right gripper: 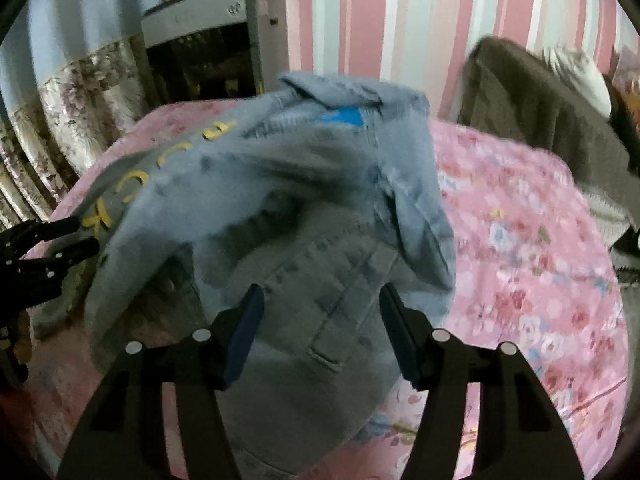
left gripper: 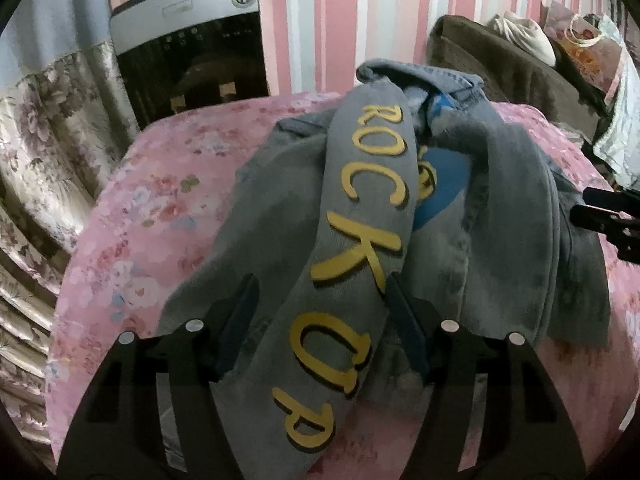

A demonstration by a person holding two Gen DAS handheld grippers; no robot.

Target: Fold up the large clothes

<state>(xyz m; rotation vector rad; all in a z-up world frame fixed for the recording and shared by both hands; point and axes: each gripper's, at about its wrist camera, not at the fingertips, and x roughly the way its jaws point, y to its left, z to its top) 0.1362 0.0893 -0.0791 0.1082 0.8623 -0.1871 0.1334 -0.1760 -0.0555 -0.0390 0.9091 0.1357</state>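
Note:
A grey-blue denim jacket (left gripper: 460, 208) lies crumpled on the pink floral bedsheet (left gripper: 160, 208). One sleeve with yellow letters (left gripper: 360, 216) runs toward the left wrist camera. My left gripper (left gripper: 320, 282) straddles that sleeve. Its right pad is at the sleeve's edge and its left pad stands clear of it, so it is open. The other gripper's black fingers (left gripper: 608, 220) show at the right edge. In the right wrist view my right gripper (right gripper: 321, 290) hovers open over the jacket's body (right gripper: 320, 240) near a pocket seam. The left gripper (right gripper: 48, 248) shows by the lettered sleeve.
A silver and black appliance (left gripper: 188, 40) stands behind the bed against a pink striped wall. Floral curtains (left gripper: 48, 128) hang at the left. A brown blanket (right gripper: 540, 112) and bags (left gripper: 580, 40) are piled at the bed's far right. Bare sheet (right gripper: 520, 260) lies right of the jacket.

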